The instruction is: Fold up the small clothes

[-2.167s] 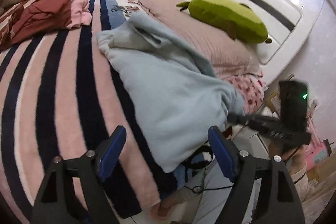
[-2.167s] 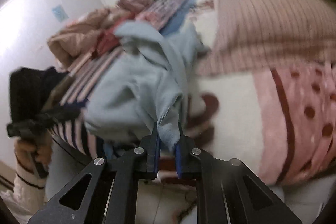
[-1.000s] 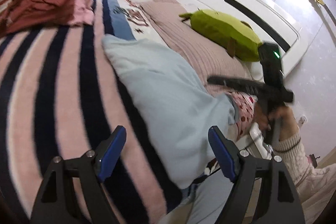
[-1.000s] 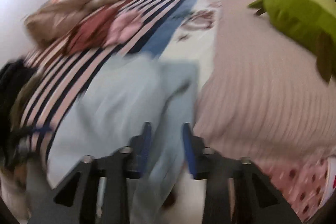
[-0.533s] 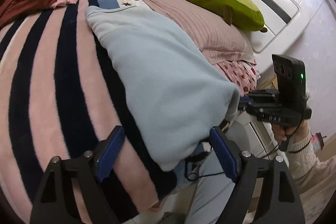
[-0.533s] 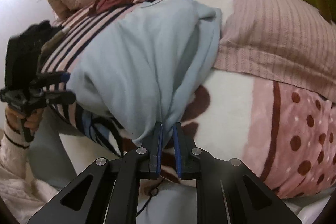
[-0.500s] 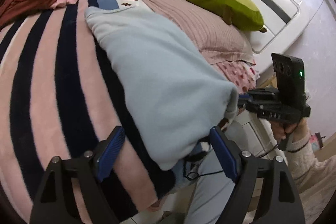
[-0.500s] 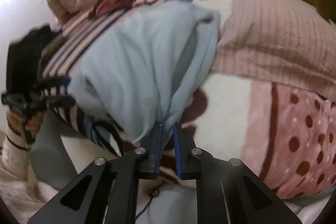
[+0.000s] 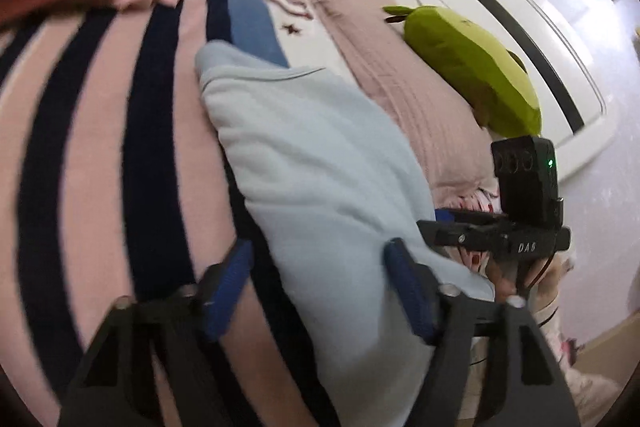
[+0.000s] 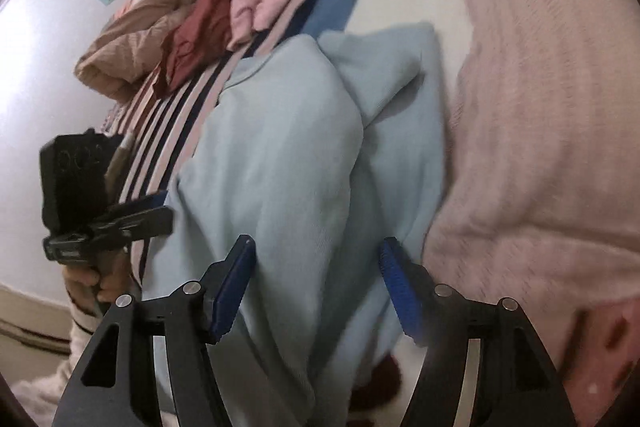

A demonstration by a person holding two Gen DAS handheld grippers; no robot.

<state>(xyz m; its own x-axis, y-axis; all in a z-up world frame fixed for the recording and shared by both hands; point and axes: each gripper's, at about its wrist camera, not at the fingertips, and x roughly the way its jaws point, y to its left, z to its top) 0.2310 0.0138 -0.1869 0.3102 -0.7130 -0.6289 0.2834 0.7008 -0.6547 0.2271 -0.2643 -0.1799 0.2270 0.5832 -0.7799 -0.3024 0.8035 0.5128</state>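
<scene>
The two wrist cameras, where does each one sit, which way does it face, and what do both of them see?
Left wrist: on the left gripper, looking down along its closing fingers over the light blue garment toward the green plush; the right gripper shows at right.
Right wrist: on the right gripper, fingers opening over the garment, facing the clothes pile; the left gripper shows at left.
Shared: the garment, the striped blanket, the other gripper.

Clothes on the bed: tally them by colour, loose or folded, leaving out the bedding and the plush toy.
Light blue garment: 1
Dark red garment: 1
Pink garment: 1
Tan garment: 1
Total: 4
</scene>
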